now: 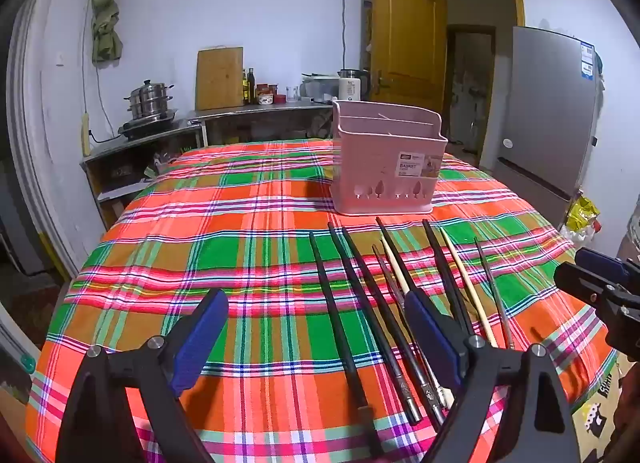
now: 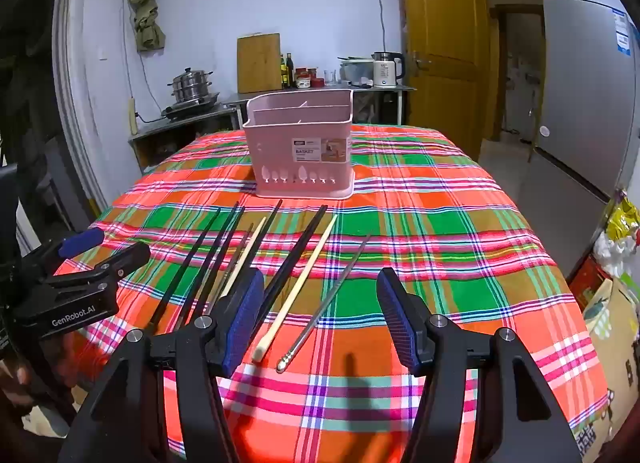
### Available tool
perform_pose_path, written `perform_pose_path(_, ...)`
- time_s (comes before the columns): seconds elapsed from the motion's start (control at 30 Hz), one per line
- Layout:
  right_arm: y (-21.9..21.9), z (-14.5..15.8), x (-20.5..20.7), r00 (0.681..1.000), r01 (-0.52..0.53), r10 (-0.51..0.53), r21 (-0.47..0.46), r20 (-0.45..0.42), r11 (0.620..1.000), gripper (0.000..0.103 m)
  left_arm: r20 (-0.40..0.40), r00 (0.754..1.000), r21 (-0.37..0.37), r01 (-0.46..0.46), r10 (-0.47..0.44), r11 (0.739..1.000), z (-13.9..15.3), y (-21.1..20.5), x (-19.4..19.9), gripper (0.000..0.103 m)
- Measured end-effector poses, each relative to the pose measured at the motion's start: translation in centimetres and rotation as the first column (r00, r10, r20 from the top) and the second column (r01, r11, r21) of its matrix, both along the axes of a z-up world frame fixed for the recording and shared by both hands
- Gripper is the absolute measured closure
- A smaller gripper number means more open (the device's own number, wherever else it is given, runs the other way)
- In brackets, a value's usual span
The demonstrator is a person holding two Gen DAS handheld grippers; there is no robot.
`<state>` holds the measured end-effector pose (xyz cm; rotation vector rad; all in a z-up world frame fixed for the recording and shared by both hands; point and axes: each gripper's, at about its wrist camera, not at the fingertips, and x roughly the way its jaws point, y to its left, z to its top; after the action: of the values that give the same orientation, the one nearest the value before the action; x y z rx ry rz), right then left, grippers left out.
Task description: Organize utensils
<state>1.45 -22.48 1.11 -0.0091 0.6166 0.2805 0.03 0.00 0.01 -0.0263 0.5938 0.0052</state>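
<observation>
Plaid cloth: my view shows an orange, green and pink checked tablecloth (image 2: 420,223) covering the whole surface.
Holder: I see a pink plastic utensil basket (image 2: 300,147) standing upright toward the far edge of the surface, with inner dividers and a paper label on its near wall; I cannot see inside its compartments from here.
Chopsticks: I count several black chopsticks (image 1: 344,311) lying flat in a loose fan toward the near edge, their far tips pointing at the basket and stopping short of it.
Pale pair: two light wooden chopsticks (image 2: 298,291) lie among the black ones, apart from each other.
Metal stick: one thin silver chopstick (image 2: 324,303) lies at the right end of the row, just beside a wooden one.
Left gripper (image 1: 316,343): jaws spread wide, holding nothing; I have them hanging over the near ends of the black sticks.
Right gripper (image 2: 320,315): jaws also wide apart and empty, over the wooden and silver sticks.
Backdrop: a grey refrigerator (image 1: 548,115) and a yellow door (image 1: 404,39) stand beyond the far right corner.
</observation>
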Motion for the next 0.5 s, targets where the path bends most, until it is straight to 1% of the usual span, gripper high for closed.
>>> perform_pose_path(0.27, 0.02, 0.03, 0.02, 1.000, -0.002, 0.002, -0.001, 0.001, 1.000, 0.044, 0.003, 1.000, 0.000, -0.003, 0.003, 1.000, -0.11, -0.90, 0.25, 0.013)
perform_pose_path(0.5, 0.11, 0.10, 0.04, 1.000, -0.001, 0.001, -0.006, 0.001, 1.000, 0.044, 0.009, 1.000, -0.010, 0.009, -0.009, 1.000, 0.72, -0.19, -0.19, 0.013)
